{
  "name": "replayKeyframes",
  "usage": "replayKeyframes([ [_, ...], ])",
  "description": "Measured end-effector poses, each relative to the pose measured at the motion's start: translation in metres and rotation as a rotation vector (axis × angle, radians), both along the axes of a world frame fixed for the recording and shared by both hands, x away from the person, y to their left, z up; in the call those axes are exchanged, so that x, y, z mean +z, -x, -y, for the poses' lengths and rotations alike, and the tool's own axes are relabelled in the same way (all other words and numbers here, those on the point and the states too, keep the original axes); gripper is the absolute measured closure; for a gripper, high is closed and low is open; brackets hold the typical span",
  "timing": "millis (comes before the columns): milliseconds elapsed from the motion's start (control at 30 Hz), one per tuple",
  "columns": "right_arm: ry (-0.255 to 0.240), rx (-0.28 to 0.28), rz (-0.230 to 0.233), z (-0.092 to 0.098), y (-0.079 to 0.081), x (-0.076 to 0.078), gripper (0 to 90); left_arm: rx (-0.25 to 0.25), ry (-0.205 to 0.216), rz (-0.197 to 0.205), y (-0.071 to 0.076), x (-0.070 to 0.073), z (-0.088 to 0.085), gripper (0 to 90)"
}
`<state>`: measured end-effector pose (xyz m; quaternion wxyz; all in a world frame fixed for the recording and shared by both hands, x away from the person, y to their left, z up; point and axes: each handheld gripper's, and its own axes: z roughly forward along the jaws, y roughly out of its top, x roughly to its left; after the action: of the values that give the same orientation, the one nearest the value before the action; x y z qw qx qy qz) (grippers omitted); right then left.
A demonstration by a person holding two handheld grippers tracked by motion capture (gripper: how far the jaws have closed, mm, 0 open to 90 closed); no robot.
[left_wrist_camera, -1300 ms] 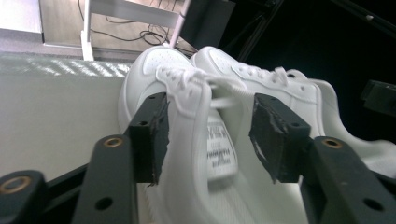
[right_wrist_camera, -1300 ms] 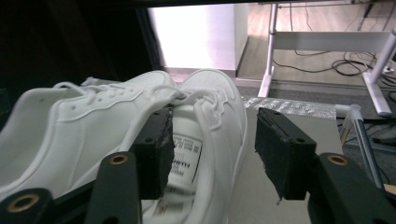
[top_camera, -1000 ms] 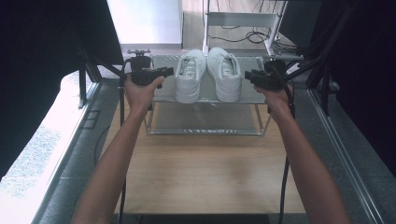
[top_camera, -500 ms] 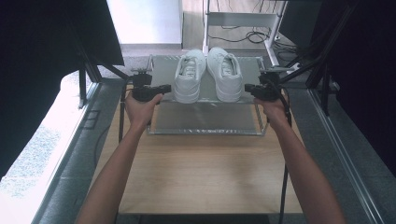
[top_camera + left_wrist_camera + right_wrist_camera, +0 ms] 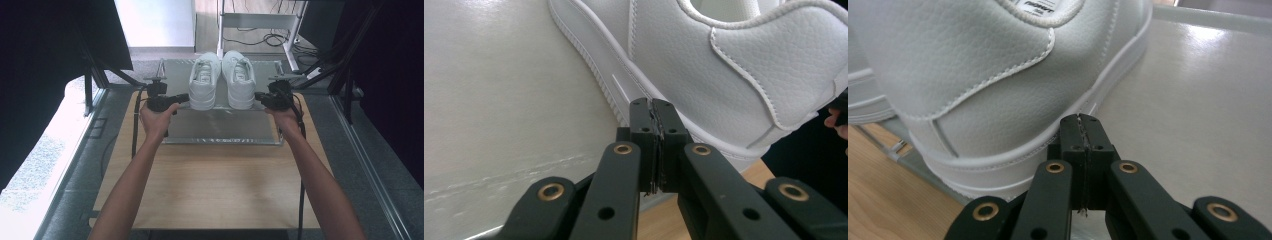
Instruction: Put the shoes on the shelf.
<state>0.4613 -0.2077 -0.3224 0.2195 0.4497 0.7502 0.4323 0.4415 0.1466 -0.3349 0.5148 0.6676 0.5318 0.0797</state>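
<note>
Two white leather sneakers (image 5: 222,80) stand side by side on a grey metal tray (image 5: 220,127) at the wooden desk's (image 5: 215,185) far edge. Close up, the left gripper (image 5: 654,107) and right gripper (image 5: 1082,122) each show jaws pressed together, empty, beside a heel. The tongue label's print is unreadable. Both forearms reach forward.

white sneakers (image 5: 222,80) (pebbled leather), black tongs (image 5: 654,117), pale wood table (image 5: 215,185)

A lab-like recording space: black curtains (image 5: 45,60), a metal frame (image 5: 345,75), floor cables (image 5: 260,37) around a wooden table (image 5: 210,185).
</note>
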Motion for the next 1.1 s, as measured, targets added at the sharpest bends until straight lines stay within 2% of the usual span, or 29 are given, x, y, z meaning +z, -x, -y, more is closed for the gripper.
replayKeyframes([
  [133,-0.008,0.015,0.004,-0.005,0.002,0.0,90.0,-0.008,0.029,-0.007,-0.002,-0.001,0.01,89.2],
  [233,-0.014,0.028,0.004,-0.009,0.004,-0.001,90.0,-0.022,0.03,-0.007,-0.002,-0.001,0.021,89.1],
  [267,-0.008,0.025,0.008,-0.012,0.006,0.0,90.0,-0.01,0.013,0.003,-0.001,-0.001,0.023,89.6],
  [333,0.011,0.011,0.019,-0.014,0.007,0.0,90.0,-0.012,0.004,0.002,0.0,0.0,0.023,89.4],
  [467,-0.016,0.025,0.01,-0.01,0.007,-0.002,90.0,-0.015,0.032,-0.012,-0.001,-0.003,0.018,83.4],
  [567,-0.026,0.023,0.02,-0.008,0.01,-0.002,81.9,-0.023,0.039,0.008,0.002,-0.005,0.015,77.2],
  [633,-0.05,0.037,0.029,-0.004,0.013,-0.002,77.2,-0.028,0.042,0.014,0.003,-0.005,0.013,72.8],
  [700,-0.071,0.04,0.035,-0.001,0.017,-0.001,72.3,-0.033,0.016,0.049,0.011,-0.004,0.011,67.6],
  [867,-0.154,0.055,0.063,0.009,0.032,0.0,64.3,-0.063,0.009,0.105,0.029,0.0,0.005,55.5],
  [1100,-0.198,0.11,0.1,0.016,0.065,-0.012,57.0,-0.127,0.001,0.167,0.069,-0.005,0.003,49.1],
])
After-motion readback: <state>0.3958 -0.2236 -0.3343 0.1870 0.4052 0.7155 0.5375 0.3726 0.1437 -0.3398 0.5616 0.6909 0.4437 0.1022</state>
